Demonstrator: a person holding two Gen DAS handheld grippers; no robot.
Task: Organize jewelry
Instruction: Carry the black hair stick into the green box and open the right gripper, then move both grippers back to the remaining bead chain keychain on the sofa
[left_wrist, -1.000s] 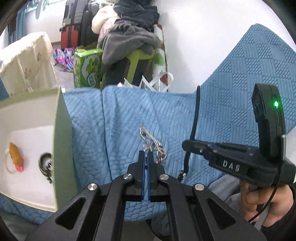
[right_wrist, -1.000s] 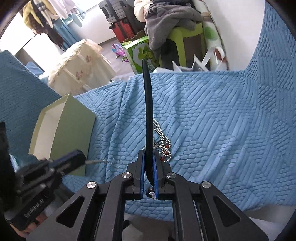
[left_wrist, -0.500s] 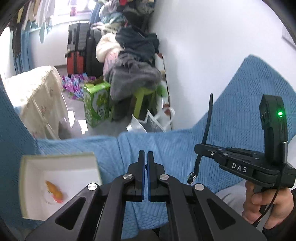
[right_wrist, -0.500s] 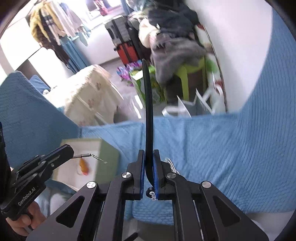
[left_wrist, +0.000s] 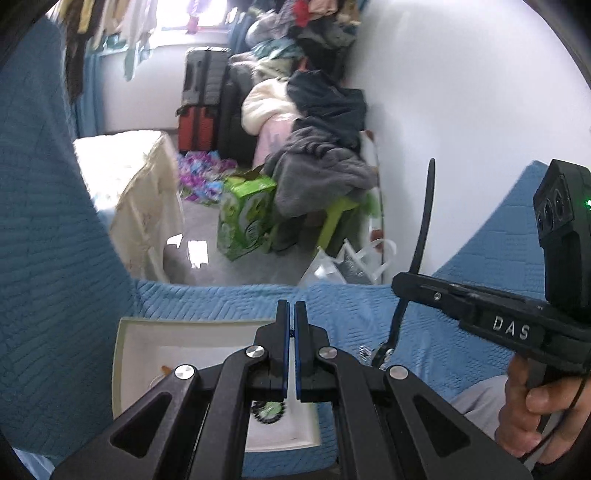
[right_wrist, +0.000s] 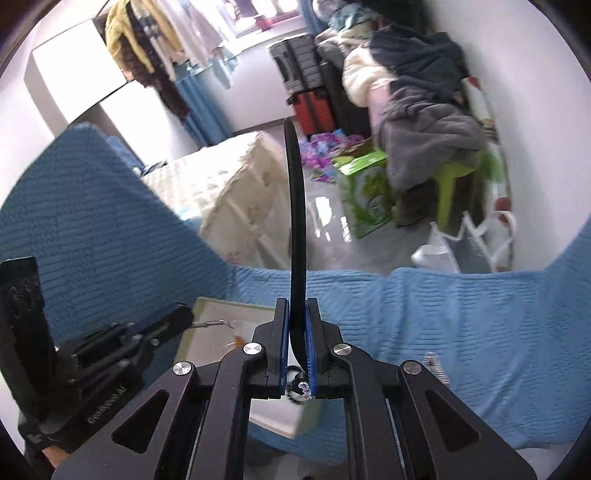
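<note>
Now both claws have lifted off the blue cover and swung toward the box (left_wrist: 122, 354): the left claw (left_wrist: 290, 314), nearly shut on a thin chain (right_wrist: 216, 323), hangs over the box's open top, where a second ago it was down at the chain on the cover. The right claw (right_wrist: 296, 306) stays clamped on a black strap (right_wrist: 295, 221). Releasing the chain into the box looks like the next step.

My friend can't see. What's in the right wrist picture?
The right gripper is shut on a long black strap that sticks up in front of the camera. Lower left, the left gripper holds a thin chain over an open white box on a blue blanket.
</note>
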